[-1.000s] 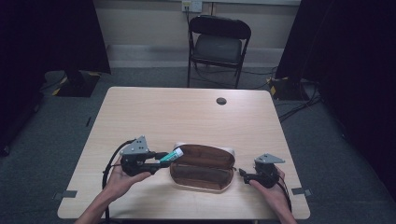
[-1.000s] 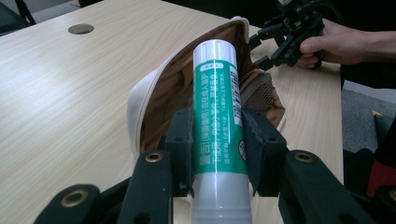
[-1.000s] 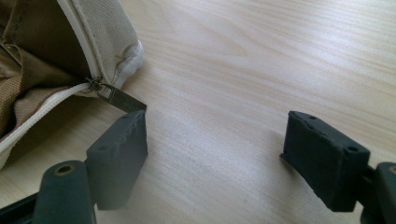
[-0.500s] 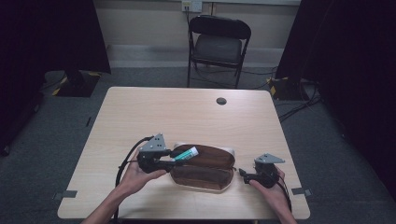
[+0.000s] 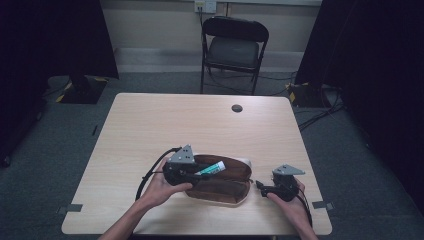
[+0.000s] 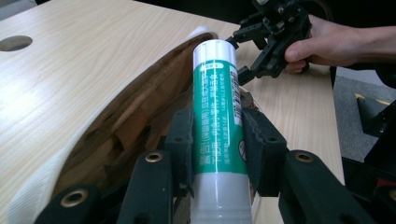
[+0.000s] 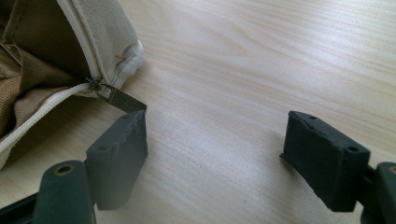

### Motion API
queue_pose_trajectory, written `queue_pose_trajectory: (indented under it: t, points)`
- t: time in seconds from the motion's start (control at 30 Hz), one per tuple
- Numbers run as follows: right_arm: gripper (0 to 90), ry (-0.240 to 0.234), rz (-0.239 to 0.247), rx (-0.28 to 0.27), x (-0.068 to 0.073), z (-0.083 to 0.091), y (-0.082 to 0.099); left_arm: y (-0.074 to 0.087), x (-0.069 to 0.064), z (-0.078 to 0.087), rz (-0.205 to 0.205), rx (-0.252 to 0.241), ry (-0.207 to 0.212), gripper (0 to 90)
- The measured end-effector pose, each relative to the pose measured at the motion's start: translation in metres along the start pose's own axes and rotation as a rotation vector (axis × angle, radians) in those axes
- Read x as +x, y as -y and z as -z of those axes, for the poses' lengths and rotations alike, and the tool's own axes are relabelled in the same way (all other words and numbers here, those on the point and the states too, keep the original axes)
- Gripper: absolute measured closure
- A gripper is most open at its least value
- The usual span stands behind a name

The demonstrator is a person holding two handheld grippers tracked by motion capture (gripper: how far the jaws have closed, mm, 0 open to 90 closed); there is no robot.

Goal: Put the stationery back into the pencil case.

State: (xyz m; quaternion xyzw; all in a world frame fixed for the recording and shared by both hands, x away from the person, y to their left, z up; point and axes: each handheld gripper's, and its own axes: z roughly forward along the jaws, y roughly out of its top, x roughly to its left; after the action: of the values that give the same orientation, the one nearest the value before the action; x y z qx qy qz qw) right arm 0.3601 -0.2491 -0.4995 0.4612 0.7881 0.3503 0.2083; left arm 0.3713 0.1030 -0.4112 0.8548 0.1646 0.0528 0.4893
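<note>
— While the green tube [image 6: 215,121] is being squeezed by the left gripper [image 5: 186,172] over the open pouch [image 5: 227,189], why?
— Probably to be dropped in. The right gripper [image 7: 212,158], at the pouch's three o'clock, is being kept wide open and empty.

Left gripper [image 6: 217,140]: jaws clamped on a green-and-white tube [image 6: 217,112], cap end pointing away, over an open tan pouch [image 6: 126,121]. Wooden worktop [image 6: 88,60]. Beyond, a hand [image 6: 322,44] holds the other gripper [image 6: 240,53], jaws parted near the pouch's far end.
</note>
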Motion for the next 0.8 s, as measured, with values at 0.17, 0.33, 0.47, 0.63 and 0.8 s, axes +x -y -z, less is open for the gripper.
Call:
queue_pose_trajectory:
  t: [0.17,0.33,0.47,0.63,0.8]
  points:
    - [20.7,0.0,0.0,0.0,0.0,0.0,0.0,0.0,0.002,-0.014,0.002,0.032,0.005,65.8]
    - [20.7,0.0,-0.001,0.0,0.0,0.0,0.0,0.0,0.002,-0.023,0.006,0.05,0.003,65.8]
    - [20.7,0.0,0.0,0.0,0.0,0.0,0.0,0.001,0.003,-0.03,0.009,0.063,0.01,65.8]
    - [20.7,0.0,0.0,0.0,0.0,0.0,0.0,0.006,0.007,-0.036,0.006,0.11,-0.011,65.7]
    - [20.7,0.0,-0.001,0.001,0.0,0.0,0.0,0.009,0.01,-0.04,0.008,0.125,-0.023,65.4]
